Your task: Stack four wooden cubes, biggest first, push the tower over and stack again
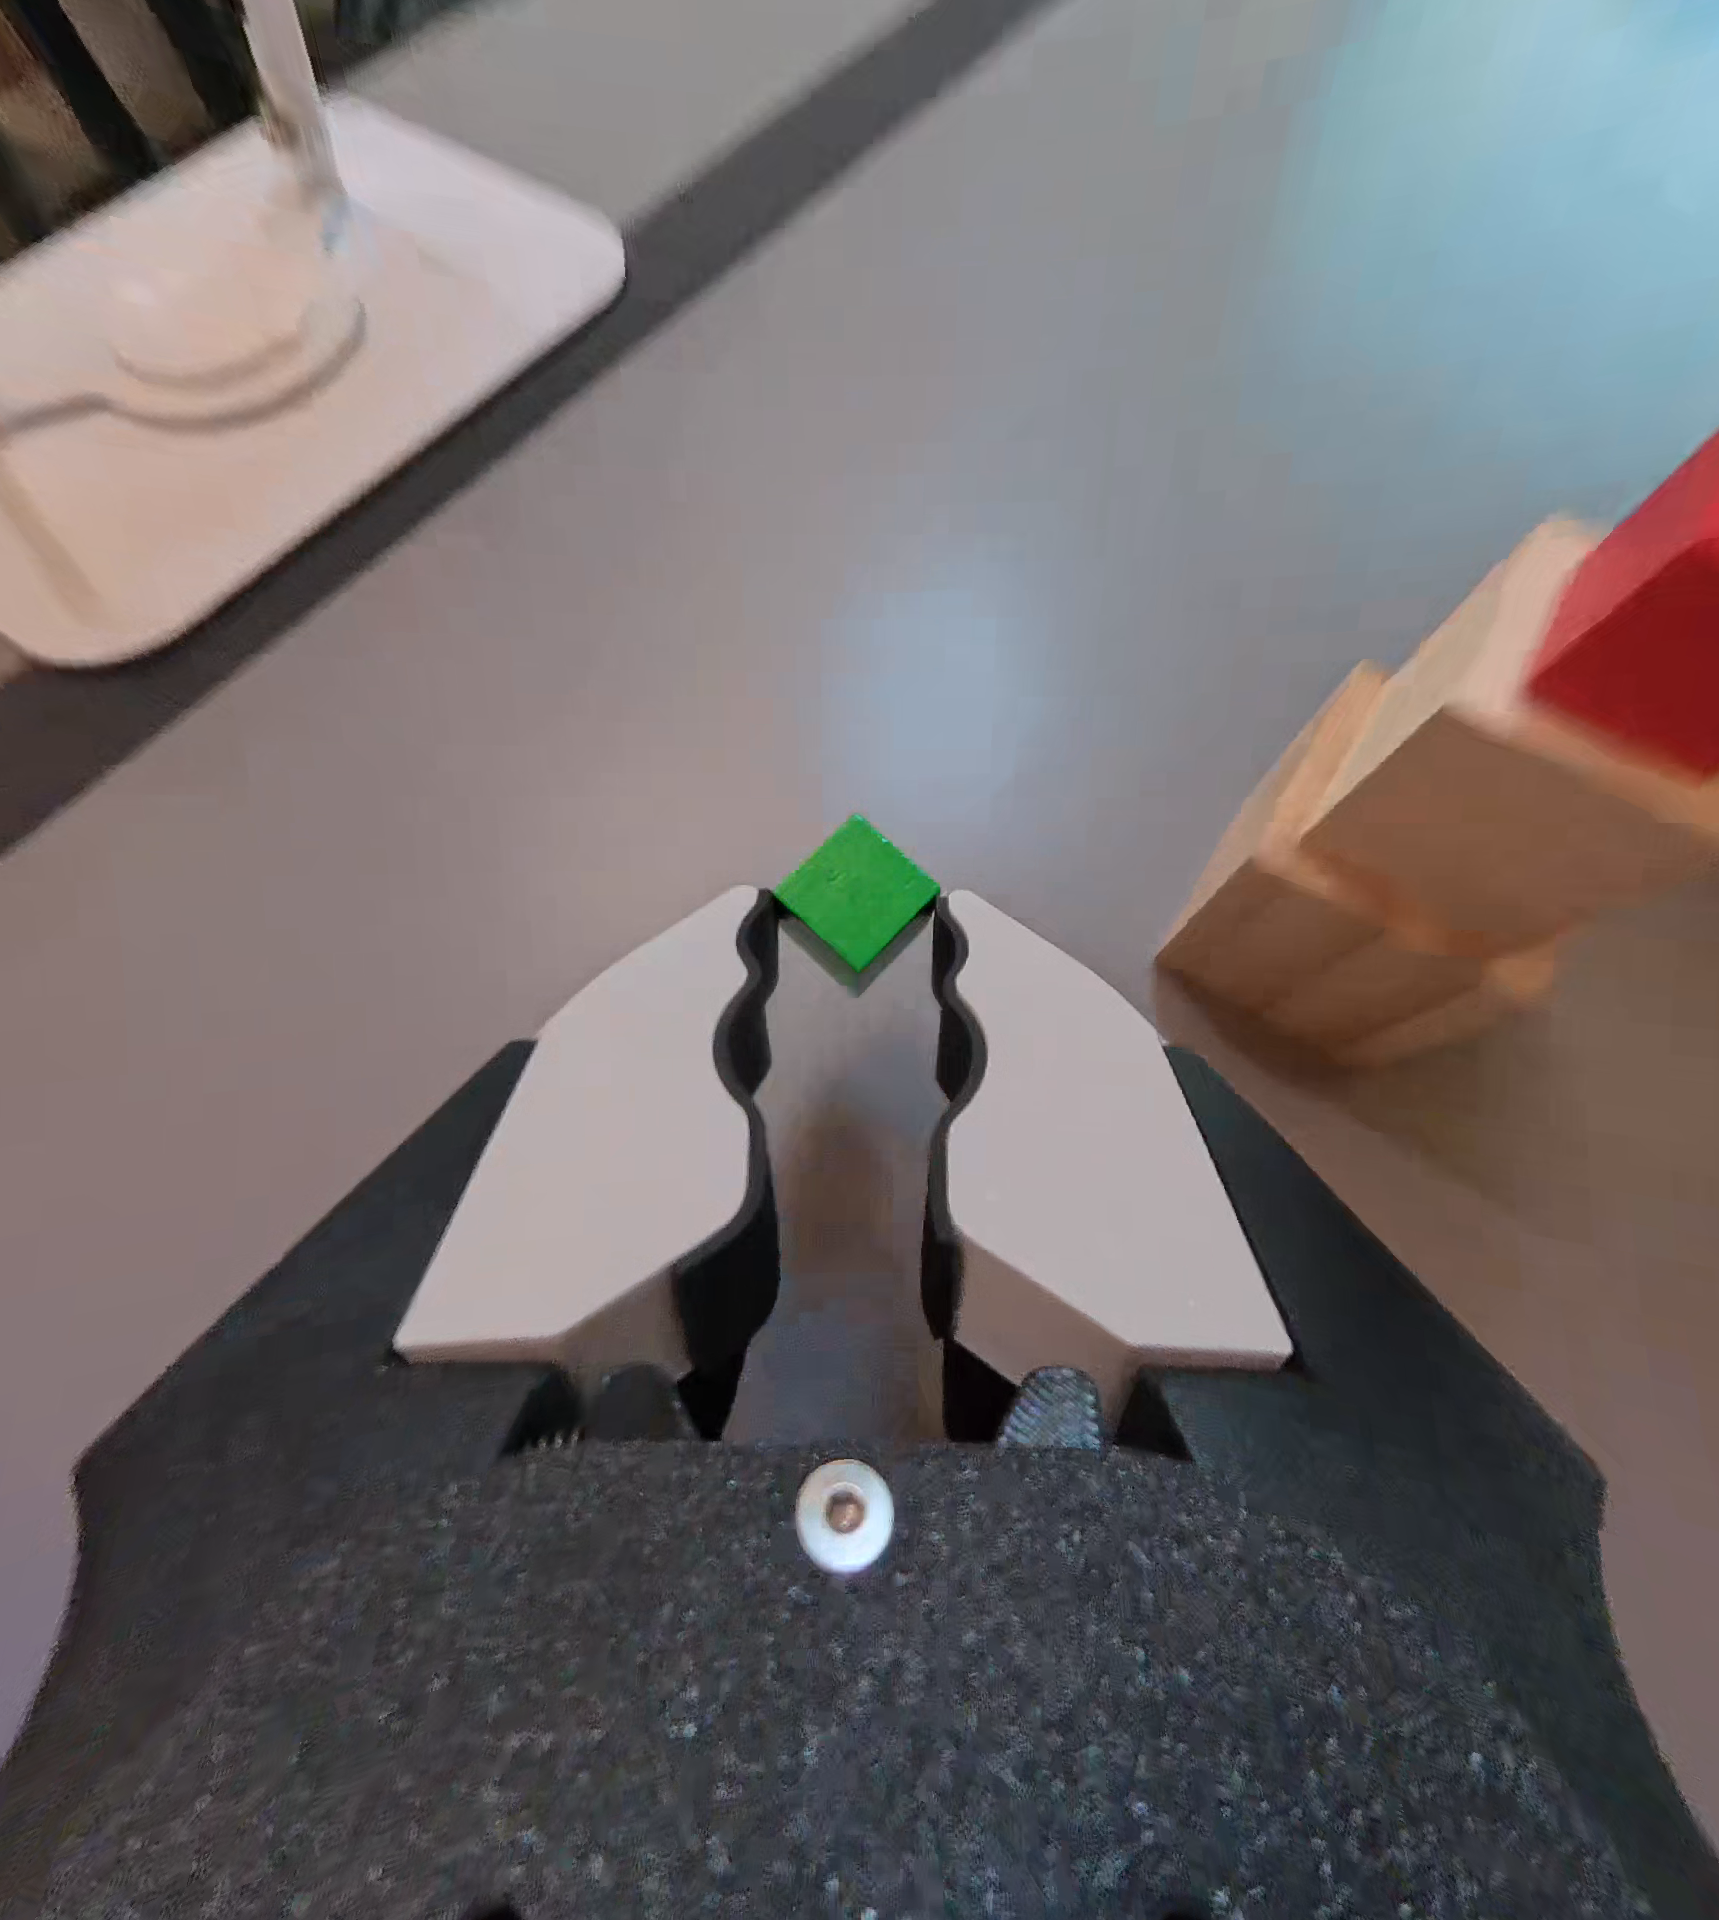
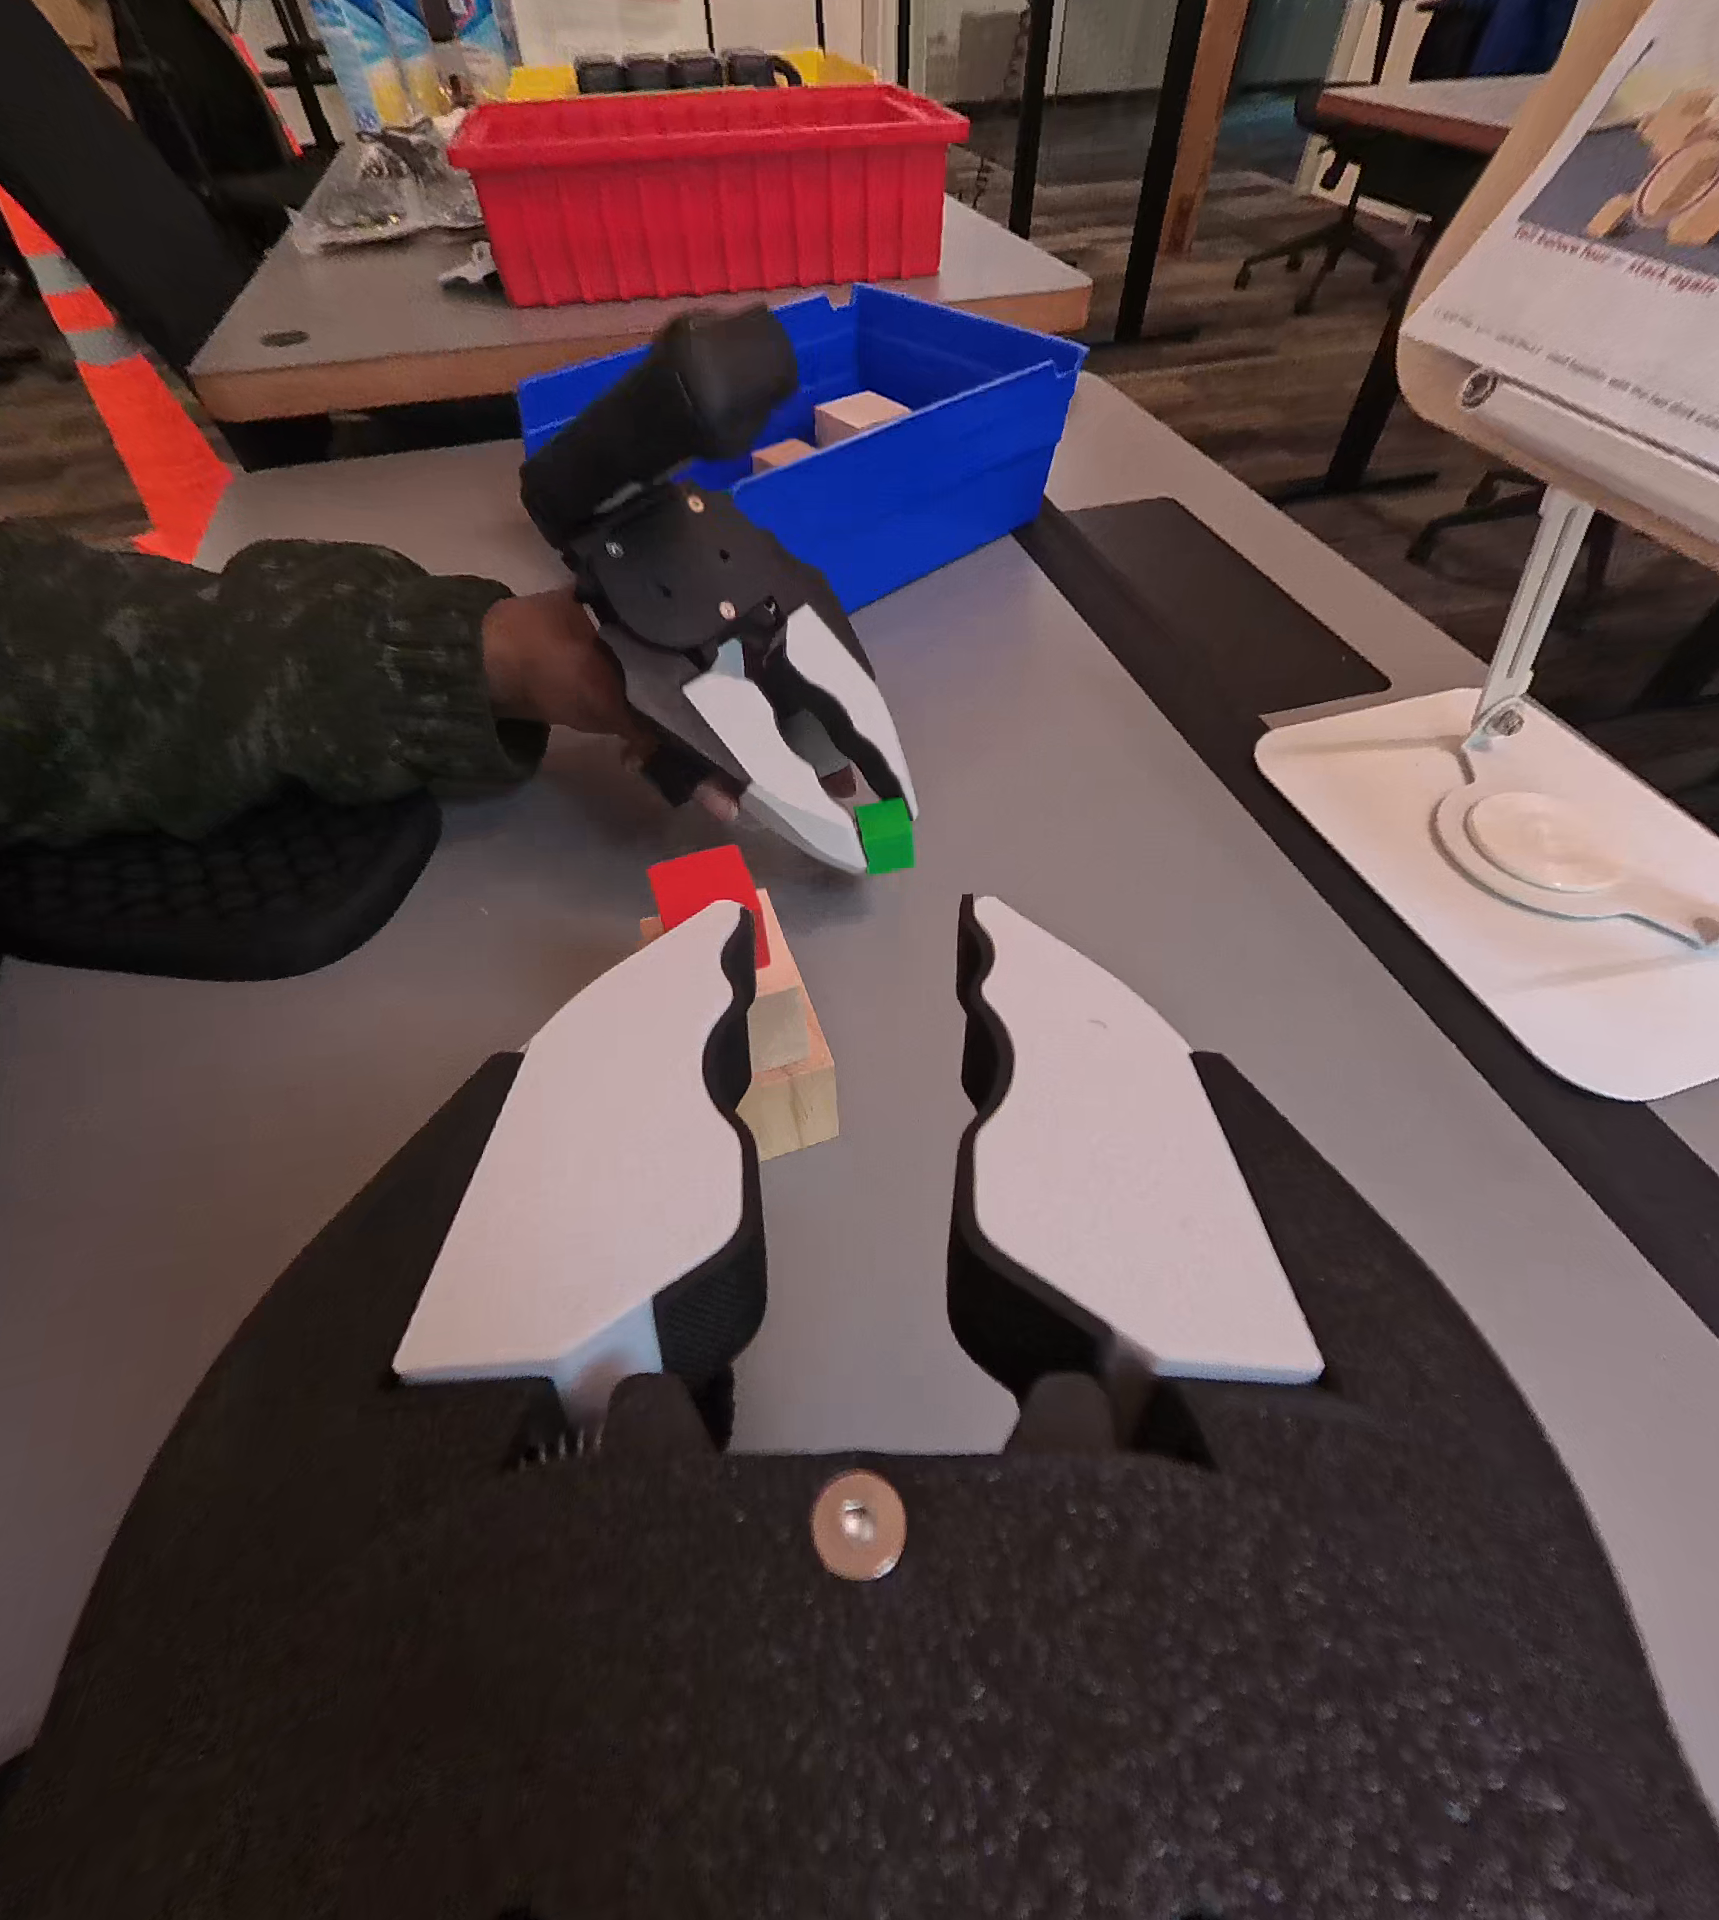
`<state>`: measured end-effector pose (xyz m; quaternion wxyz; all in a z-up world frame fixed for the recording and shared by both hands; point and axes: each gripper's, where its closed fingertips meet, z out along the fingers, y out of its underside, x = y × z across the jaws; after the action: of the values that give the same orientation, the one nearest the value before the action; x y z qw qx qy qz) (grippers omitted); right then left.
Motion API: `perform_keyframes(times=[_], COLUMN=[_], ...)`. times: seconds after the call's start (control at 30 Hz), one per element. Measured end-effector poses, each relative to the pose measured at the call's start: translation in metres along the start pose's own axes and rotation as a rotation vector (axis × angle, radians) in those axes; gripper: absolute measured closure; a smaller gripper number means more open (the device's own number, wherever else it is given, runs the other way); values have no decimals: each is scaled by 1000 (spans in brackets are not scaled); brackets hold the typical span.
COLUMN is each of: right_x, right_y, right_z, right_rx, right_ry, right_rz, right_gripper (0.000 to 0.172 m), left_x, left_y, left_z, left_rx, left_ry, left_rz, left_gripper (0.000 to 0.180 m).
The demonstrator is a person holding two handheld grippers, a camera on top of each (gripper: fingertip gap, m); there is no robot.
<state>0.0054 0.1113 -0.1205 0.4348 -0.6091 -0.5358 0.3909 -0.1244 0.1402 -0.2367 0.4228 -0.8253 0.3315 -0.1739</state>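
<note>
My left gripper (image 1: pixel 855 920) is shut on a small green cube (image 1: pixel 853 906), gripped corner to corner between its fingertips. The right wrist view shows that gripper (image 2: pixel 881 831) holding the green cube (image 2: pixel 886 840) just above the grey table (image 2: pixel 1094 831). A stack of plain wooden blocks (image 2: pixel 793 1081) with a red block (image 2: pixel 699 883) on top stands beside it. In the left wrist view the stack (image 1: pixel 1406 862) and the red block (image 1: pixel 1696 623) show at the right, blurred. My right gripper (image 2: pixel 855 914) is open with nothing between its fingers; its left finger (image 2: pixel 647 1039) is in front of the stack.
A blue bin (image 2: pixel 938 499) with wooden blocks stands at the back, a red bin (image 2: pixel 709 197) on another table behind it. A white stand base (image 2: pixel 1561 883) with a tilted board is at the right, also in the left wrist view (image 1: pixel 211 364). A person's sleeve (image 2: pixel 159 665) rests on a black pad (image 2: pixel 211 883). My hands' fingertips stand some 20 centimetres from each other. The left tips stand about 7 centimetres off the stack (image 1: pixel 1406 862). Between my right fingertips and the red block (image 1: pixel 1696 623) there is roughly 8 centimetres.
</note>
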Motion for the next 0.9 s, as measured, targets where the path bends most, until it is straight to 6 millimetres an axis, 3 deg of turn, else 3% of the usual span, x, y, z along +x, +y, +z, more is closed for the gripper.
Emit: perform_keyframes(times=[0.13,0.27,0.5,0.67,0.9], right_x=[-9,-17,-18,-23,-43], right_y=[-9,-7,5,14,20], right_z=[2,8,11,12,41], right_rx=[11,-14,-56,-81,-100], right_ry=[4,6,54,52,2], right_rz=[-40,-76,-113,-132,-195], right_gripper=[136,135,135,135,135], left_x=[25,61,99,102,110], left_y=[-52,-82,-81,-77,-82], left_z=[-34,-55,-47,-39,-42], left_rx=[193,210,75,44,72], left_ry=[93,132,52,26,70], left_rz=[-45,-65,-37,-44,-54], left_gripper=[152,152,152,152,152])
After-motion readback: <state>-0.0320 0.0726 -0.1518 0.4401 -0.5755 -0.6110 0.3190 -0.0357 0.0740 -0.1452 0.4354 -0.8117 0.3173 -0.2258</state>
